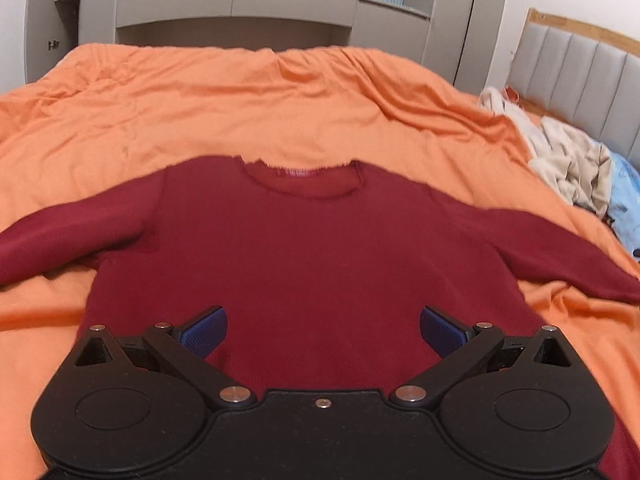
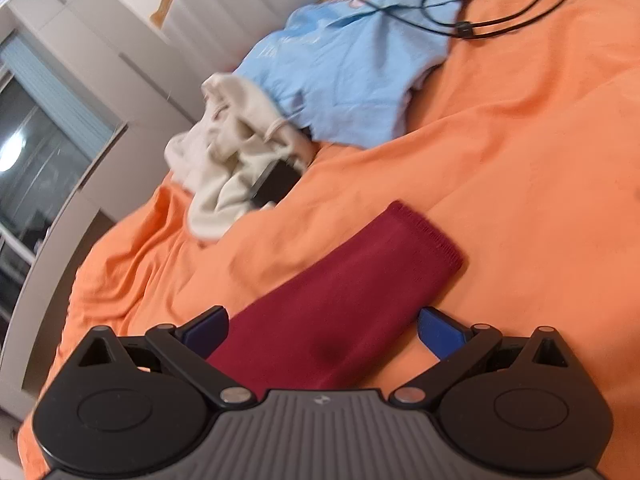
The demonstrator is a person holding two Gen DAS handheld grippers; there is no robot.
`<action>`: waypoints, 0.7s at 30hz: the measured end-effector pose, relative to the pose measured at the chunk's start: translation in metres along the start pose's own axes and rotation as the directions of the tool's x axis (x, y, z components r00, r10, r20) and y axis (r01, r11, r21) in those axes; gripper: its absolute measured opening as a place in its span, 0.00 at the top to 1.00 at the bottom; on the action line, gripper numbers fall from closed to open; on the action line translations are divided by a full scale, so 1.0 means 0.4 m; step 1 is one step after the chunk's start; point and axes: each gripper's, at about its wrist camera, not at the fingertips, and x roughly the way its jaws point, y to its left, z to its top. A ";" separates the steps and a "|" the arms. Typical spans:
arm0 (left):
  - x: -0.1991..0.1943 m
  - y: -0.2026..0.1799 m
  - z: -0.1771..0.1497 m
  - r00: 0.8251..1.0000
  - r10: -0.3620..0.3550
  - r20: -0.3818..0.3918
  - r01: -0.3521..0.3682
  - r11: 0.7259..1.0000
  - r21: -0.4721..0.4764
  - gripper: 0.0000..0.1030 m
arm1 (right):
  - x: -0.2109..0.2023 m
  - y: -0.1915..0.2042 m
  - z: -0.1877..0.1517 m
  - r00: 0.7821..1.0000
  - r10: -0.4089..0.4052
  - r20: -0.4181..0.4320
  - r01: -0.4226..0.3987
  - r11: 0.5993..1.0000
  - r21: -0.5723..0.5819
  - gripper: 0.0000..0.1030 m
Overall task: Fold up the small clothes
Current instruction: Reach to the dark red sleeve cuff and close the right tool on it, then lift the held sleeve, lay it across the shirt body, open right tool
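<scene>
Sweater (image 1: 320,240) first: a dark red one, spread flat on the orange bedcover (image 1: 200,112), front up, neckline away from me and both sleeves out to the sides. My left gripper (image 1: 324,332) hangs over its lower body with the blue fingers (image 1: 204,330) spread wide and nothing between them. My right gripper (image 2: 322,330) is also spread wide, straddling the sweater's right sleeve (image 2: 340,292); I cannot tell whether the pads touch the cloth, and they are not pinching it. The sleeve runs away from the gripper to its ribbed cuff (image 2: 430,232), which lies flat on the cover.

Beyond the cuff, the right view shows a crumpled cream garment (image 2: 232,152) with a dark flat thing (image 2: 278,184) partly tucked under it, then a light blue shirt (image 2: 348,68) and a black cable (image 2: 480,8) looped over its far edge. The left view catches only the edge of that pile, beside a grey padded headboard (image 1: 580,76), and instead shows the whole sweater and grey cabinets (image 1: 240,8) past the bed.
</scene>
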 end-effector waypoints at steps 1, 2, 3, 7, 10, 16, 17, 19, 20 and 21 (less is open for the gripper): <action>0.006 0.000 -0.004 1.000 0.001 -0.014 -0.001 1.000 -0.001 0.01 | 0.002 -0.004 0.003 1.000 -0.012 0.008 0.012 1.000 0.009 0.10; 0.012 -0.001 -0.007 1.000 0.001 -0.027 -0.002 1.000 -0.003 0.01 | 0.003 -0.006 0.003 0.999 -0.024 0.022 0.024 1.000 0.012 0.14; 0.016 -0.002 -0.010 0.999 0.001 -0.038 -0.001 1.000 -0.004 0.01 | 0.003 -0.006 0.003 0.998 -0.040 0.038 0.040 0.999 0.013 0.23; 0.019 -0.016 -0.016 0.999 0.003 -0.045 -0.002 1.000 0.014 0.01 | 0.008 -0.006 0.008 0.993 -0.098 0.069 0.099 0.995 -0.017 0.49; 0.018 -0.031 -0.017 0.999 0.009 -0.034 -0.007 0.999 0.053 0.01 | 0.013 -0.001 0.007 0.986 -0.142 0.084 0.146 0.988 -0.049 0.81; 0.018 -0.042 -0.019 0.999 0.021 -0.034 -0.018 0.997 0.078 0.01 | -0.014 0.051 0.004 0.985 -0.117 0.124 0.137 0.976 -0.167 0.94; 0.018 -0.042 -0.018 0.999 0.022 -0.033 -0.020 0.997 0.074 0.01 | -0.025 0.072 0.002 0.985 -0.098 0.143 0.126 0.971 -0.202 0.94; 0.016 -0.039 -0.014 0.999 0.022 -0.031 -0.020 0.998 0.063 0.01 | -0.049 0.124 -0.005 0.983 -0.040 0.180 0.091 0.953 -0.288 0.94; 0.013 -0.039 -0.013 0.999 0.020 -0.028 -0.018 0.998 0.057 0.01 | -0.065 0.157 -0.014 0.979 -0.004 0.203 0.075 0.936 -0.344 0.94; 0.011 -0.038 -0.010 1.000 0.017 -0.024 -0.016 0.999 0.051 0.01 | -0.078 0.191 -0.024 0.974 0.026 0.224 0.068 0.914 -0.399 0.94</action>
